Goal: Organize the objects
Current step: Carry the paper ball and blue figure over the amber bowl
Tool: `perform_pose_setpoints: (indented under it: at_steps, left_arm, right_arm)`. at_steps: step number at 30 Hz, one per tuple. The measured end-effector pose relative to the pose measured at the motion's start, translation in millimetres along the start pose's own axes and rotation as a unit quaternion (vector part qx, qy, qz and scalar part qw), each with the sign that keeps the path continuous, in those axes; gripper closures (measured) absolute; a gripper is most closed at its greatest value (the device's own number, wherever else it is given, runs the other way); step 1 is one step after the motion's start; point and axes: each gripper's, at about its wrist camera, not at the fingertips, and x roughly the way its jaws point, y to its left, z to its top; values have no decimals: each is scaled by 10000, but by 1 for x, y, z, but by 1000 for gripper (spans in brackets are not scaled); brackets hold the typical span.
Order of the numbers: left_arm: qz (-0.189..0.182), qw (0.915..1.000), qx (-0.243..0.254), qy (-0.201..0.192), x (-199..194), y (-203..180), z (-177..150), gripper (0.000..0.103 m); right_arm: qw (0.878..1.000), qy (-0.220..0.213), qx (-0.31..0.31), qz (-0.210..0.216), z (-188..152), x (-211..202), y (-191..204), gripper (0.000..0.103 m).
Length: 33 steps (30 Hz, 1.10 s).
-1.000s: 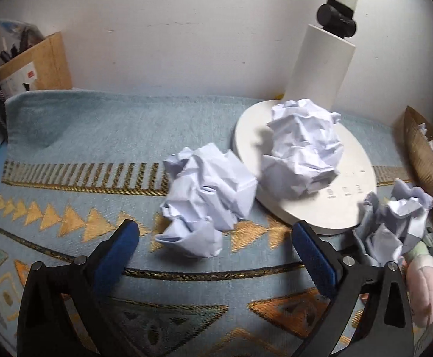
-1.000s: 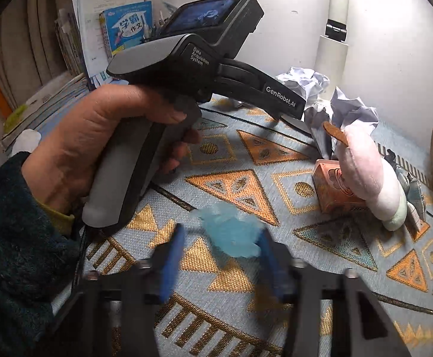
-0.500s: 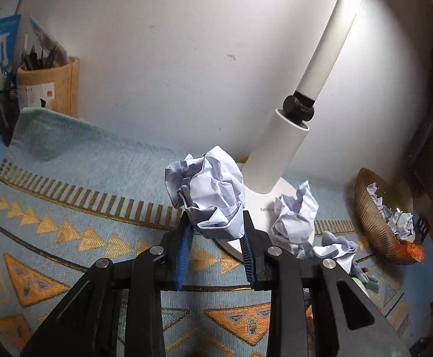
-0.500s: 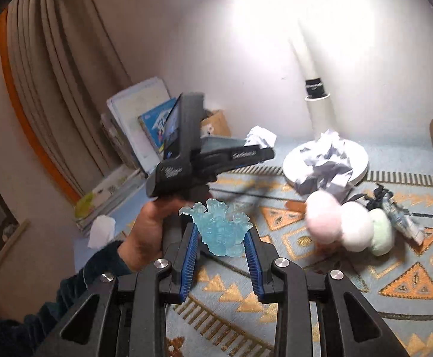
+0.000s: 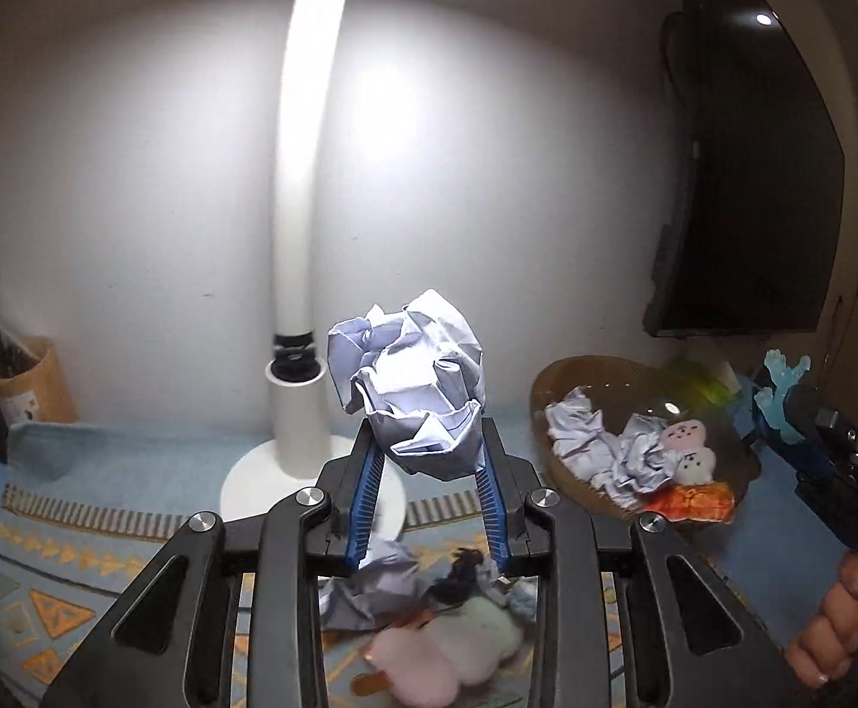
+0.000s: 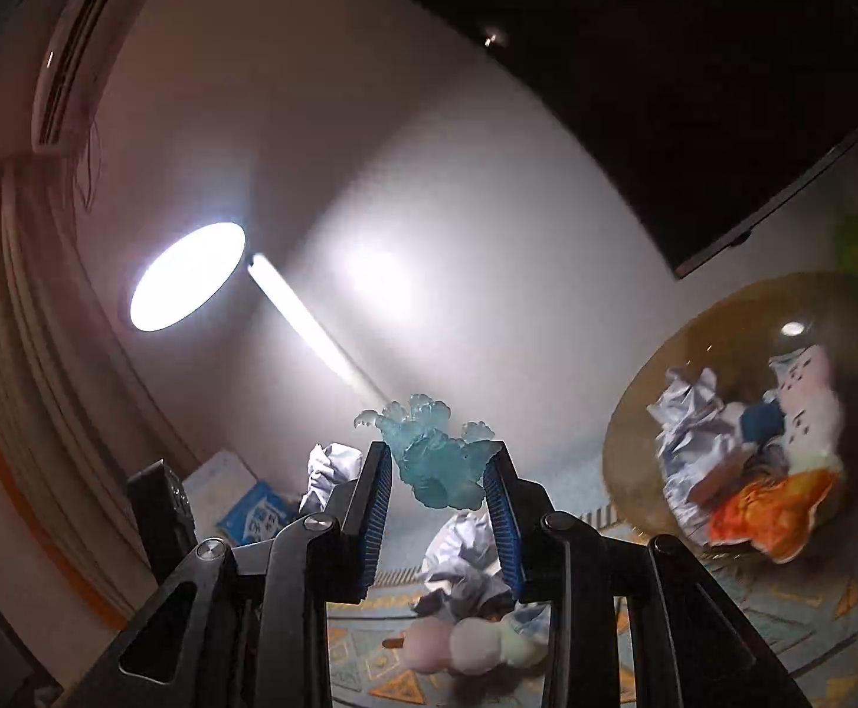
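The left gripper (image 5: 429, 472) is pinching a paper ball (image 5: 408, 389) left of the basket (image 5: 570, 472). The right gripper (image 6: 438, 487) is clamping a blue figure (image 6: 438, 460), also left of it.

Left claw (image 5: 429, 478): raised, blue pads clamped on crumpled paper ball (image 5: 411, 389). Right claw (image 6: 438, 501): raised, tilted upward, pads clamped on translucent blue figure (image 6: 435, 460).

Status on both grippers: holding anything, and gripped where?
Left gripper pinches a crumpled paper ball by its lower part. Right gripper clamps a translucent blue figure at its lower sides. Both are lifted off the cloth.
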Motion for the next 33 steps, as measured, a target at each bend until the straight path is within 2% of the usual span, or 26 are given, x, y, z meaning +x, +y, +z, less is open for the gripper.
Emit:
perform_pose_setpoints:
  at_steps: [3,7,9,12,15,17,21,26,30,33]
  left_arm:
    - [31,9990,421,-125,10,-39,14,75]
    - [-403,9976,550,-79,26,-76,25,75]
    - [-572,9970,518,-84,34,-91,30,75]
    - [-759,9970,148,-20,49,-106,34,75]
    - [-1010,9945,-157,212,72,-118,38,75]
    - [-955,9951,-128,224,84,-125,40,75]
    - [-928,9950,-211,308,109,-126,35,75]
    - [-731,9953,-141,621,142,-118,20,75]
    - [-820,9915,-380,941,162,-107,7,75]
    - [-677,9929,-285,933,164,-106,2,75]
  right_arm:
    - [9984,-490,-54,-272,21,-21,-15,72]
    - [9930,-880,-135,-781,41,-41,-35,72]
    - [9912,-979,56,-894,42,-44,-51,72]
    - [9914,-862,199,-969,46,-41,-63,72]
    - [9865,-802,-145,-1421,45,-33,-65,72]
    - [9827,-727,-267,-1681,42,-27,-68,72]
    - [9832,-566,25,-1737,32,-20,-84,72]
    - [9618,-532,-421,-2653,24,-6,-89,71]
    - [9587,-419,-461,-2775,21,0,-95,71]
    - [9547,-422,-611,-2881,19,3,-95,71]
